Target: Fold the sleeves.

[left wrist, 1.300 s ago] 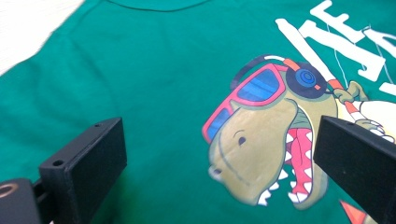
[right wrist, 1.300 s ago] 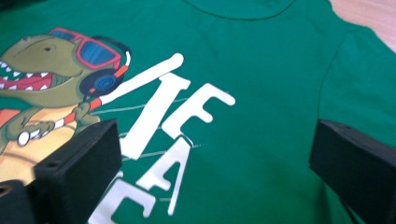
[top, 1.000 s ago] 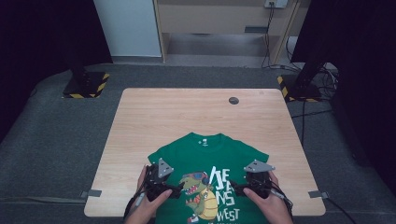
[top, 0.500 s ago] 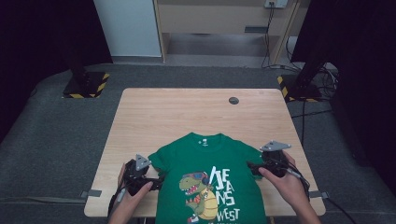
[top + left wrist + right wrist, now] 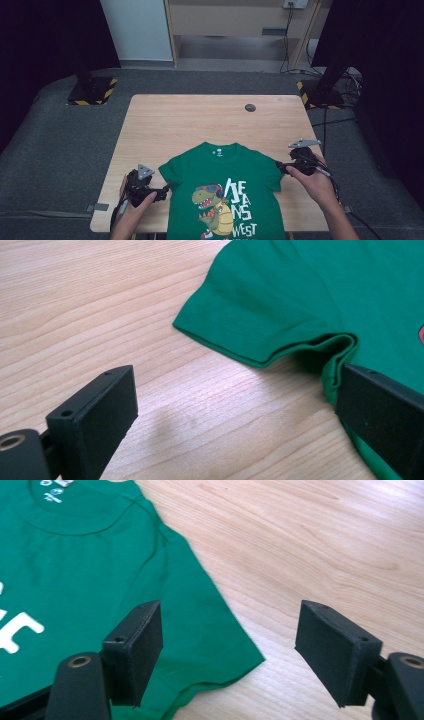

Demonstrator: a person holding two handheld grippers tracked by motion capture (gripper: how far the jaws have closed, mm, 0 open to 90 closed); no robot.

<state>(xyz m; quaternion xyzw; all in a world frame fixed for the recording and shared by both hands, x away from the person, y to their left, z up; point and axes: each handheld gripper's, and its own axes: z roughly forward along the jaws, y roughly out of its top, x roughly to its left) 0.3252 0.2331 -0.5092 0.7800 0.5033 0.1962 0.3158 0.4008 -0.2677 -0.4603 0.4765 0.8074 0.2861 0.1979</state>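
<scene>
- Green shirt [image 5: 227, 192], one, lies low centre between two grippers.
- Left gripper [image 5: 162, 192] gapes wide beside its sleeve.
- Right gripper [image 5: 278, 167], jaws just closing, straddles the other sleeve's edge, not pinching.

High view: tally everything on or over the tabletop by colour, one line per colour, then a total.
Green: 1, the T-shirt
Black: 3, the left gripper, the right gripper and the small round disc near the far edge
Total: 4, on the light wooden table
</scene>
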